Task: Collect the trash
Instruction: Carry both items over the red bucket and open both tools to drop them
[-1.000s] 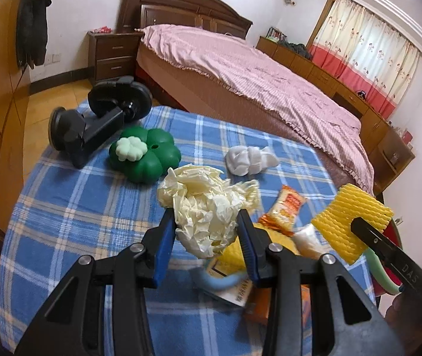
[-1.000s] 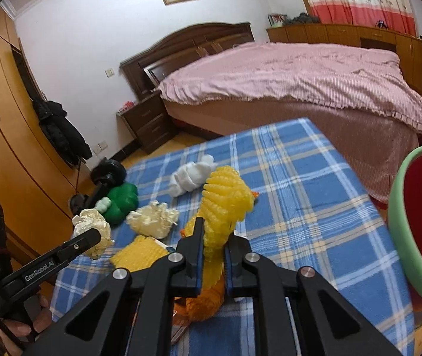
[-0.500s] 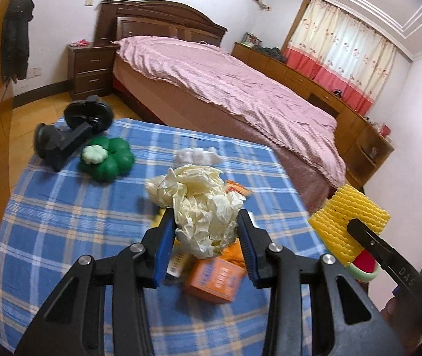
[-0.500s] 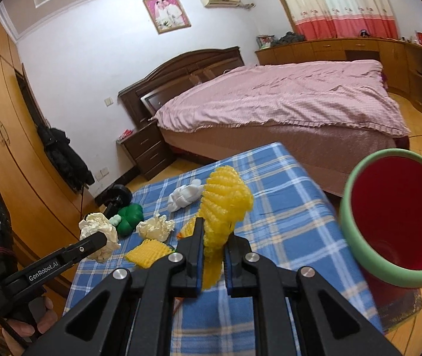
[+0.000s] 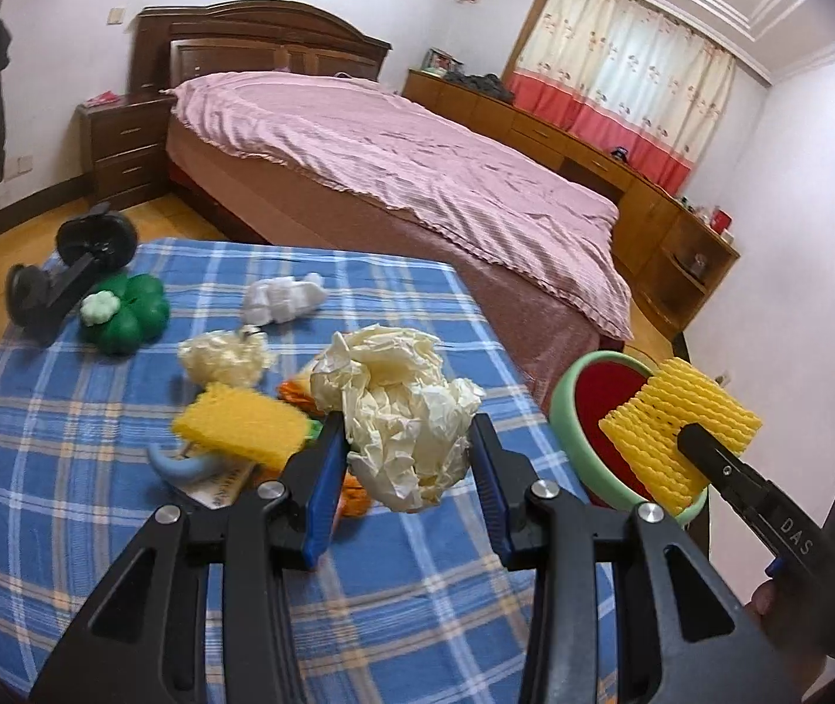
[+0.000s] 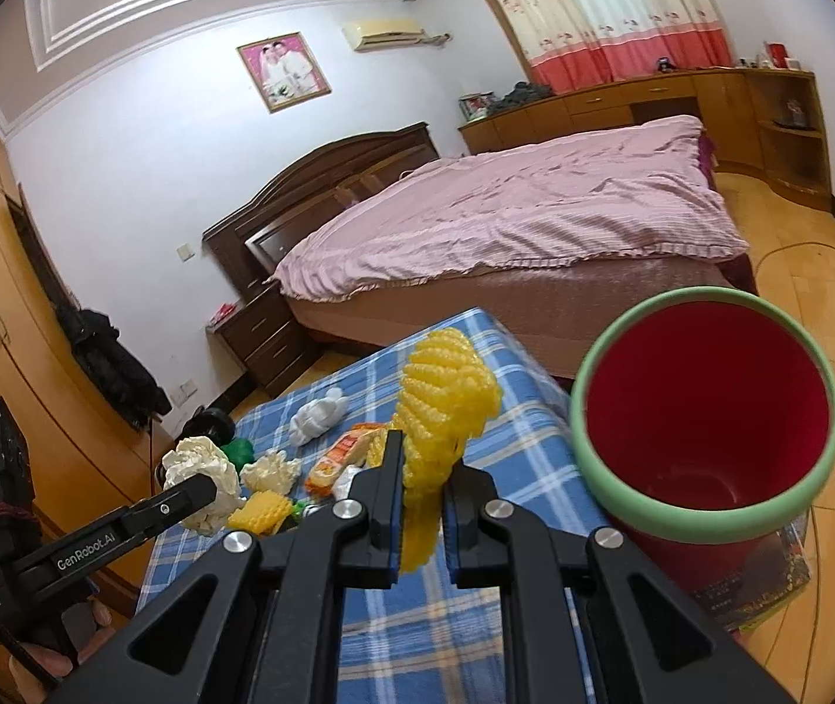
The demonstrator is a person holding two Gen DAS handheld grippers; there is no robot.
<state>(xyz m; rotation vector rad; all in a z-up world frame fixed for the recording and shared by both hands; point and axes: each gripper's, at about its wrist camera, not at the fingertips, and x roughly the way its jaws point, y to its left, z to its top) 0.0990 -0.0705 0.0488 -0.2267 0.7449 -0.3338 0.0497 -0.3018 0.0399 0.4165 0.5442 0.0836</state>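
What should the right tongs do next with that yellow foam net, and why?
Probably carry it a little further right, over the mouth of the red bin, then open. The right tongs are shut on the yellow foam net, which sits left of the bin's green rim in the right wrist view. The left tongs hold crumpled paper and could follow.

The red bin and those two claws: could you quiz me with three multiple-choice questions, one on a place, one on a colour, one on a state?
1. Where does the red bin stand?
A on the bed
B beside the table's right edge
C on the nightstand

2. What colour is its rim?
A green
B black
C white

3. What is the left claw doing?
A hanging open
B gripping crumpled paper
C gripping a green toy

Answers: 1 B, it stands off the checked tablecloth. 2 A, a pale green band rings it. 3 B, the crumpled cream paper sits between its fingers, while the right claw clamps yellow foam netting.
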